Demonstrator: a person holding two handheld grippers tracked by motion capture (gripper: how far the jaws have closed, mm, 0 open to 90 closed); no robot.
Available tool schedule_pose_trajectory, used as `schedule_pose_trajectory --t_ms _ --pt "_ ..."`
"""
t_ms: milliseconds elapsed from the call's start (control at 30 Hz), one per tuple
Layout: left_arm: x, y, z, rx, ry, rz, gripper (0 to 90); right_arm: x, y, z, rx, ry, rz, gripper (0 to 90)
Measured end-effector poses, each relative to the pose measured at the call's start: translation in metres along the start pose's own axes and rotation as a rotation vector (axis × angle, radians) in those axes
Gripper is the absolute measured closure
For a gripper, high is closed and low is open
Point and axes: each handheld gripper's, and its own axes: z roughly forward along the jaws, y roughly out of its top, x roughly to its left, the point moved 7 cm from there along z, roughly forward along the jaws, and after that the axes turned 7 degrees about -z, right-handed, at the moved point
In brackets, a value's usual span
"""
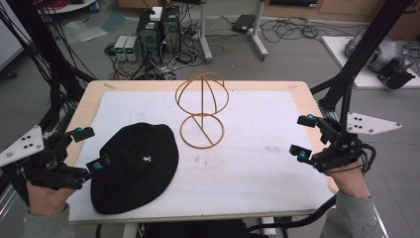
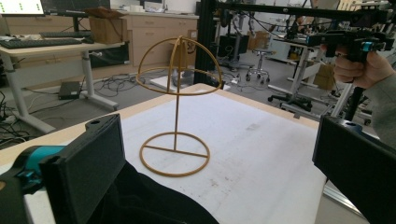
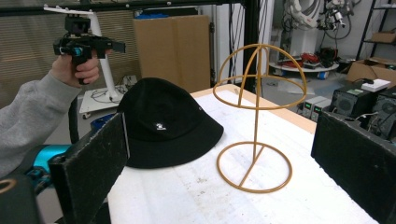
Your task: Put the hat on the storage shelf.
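Observation:
A black bucket hat [image 1: 136, 166] with a small white logo lies flat on the white mat at the front left; in the right gripper view the hat [image 3: 163, 123] sits left of the stand. A gold wire hat stand [image 1: 202, 110] with a round base and domed top stands upright mid-table, also the stand [image 2: 177, 107] and stand [image 3: 256, 116]. My left gripper [image 1: 90, 148] hovers at the hat's left edge, jaws wide apart, nothing between them. My right gripper [image 1: 303, 136] is held at the table's right edge, open and empty.
The white mat [image 1: 257, 144] covers a wooden table [image 1: 94, 94]. Black frame struts [image 1: 356, 54] rise at both sides. Computers and cables [image 1: 158, 34] lie on the floor beyond the far edge. Mat space lies between stand and right gripper.

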Motion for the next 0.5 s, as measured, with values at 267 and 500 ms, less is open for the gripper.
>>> schedule_pose_trajectory --t_ms 267,500 --pt "0.0016 -0.0012 0.0004 0.007 0.006 -0.004 2.7 0.0004 -0.0001 0.0 0.0 0.004 0.0 3.3" --pt "0.003 -0.0023 0.0013 0.011 0.011 -0.008 2.7 -0.0005 -0.0002 0.0001 -0.002 0.0 0.0 3.3"
